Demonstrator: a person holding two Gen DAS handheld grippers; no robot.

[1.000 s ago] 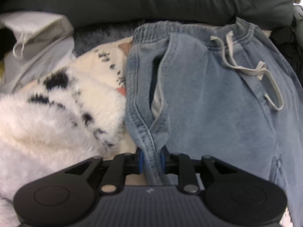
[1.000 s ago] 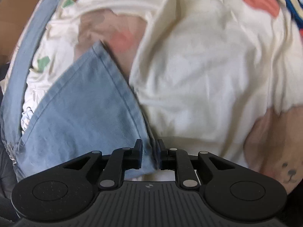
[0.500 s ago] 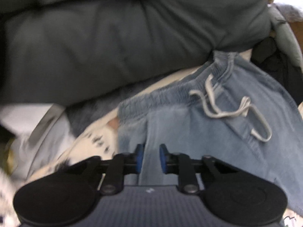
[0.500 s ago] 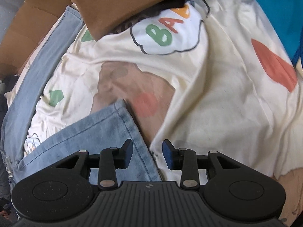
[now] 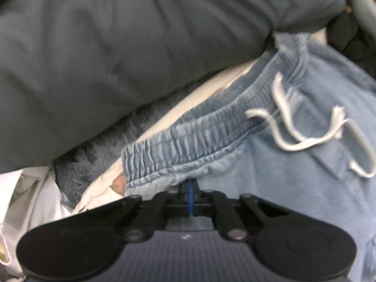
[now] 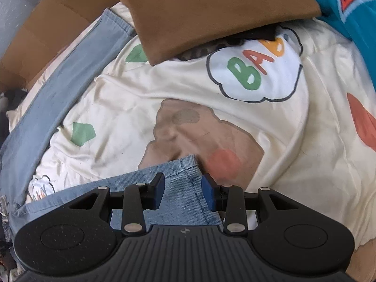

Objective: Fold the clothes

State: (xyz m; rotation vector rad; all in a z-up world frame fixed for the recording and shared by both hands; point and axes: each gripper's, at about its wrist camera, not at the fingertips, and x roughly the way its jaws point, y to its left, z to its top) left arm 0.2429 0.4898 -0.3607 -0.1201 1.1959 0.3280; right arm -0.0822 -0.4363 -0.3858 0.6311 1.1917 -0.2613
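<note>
Light blue denim drawstring trousers [image 5: 293, 188] on cream printed sheet [image 6: 293, 164].
Left tool [image 5: 190, 188] fully closed, pinching waistband fabric; right tool [image 6: 182, 193] half open over hem, gripping nothing.

The right gripper [image 6: 182, 193] hangs with jaws apart over the hemmed corner of a light blue denim garment [image 6: 181, 183], lying on a cream cartoon-printed sheet [image 6: 293, 164].

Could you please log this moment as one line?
left gripper: shut at jeans waistband | right gripper: open over hem
</note>
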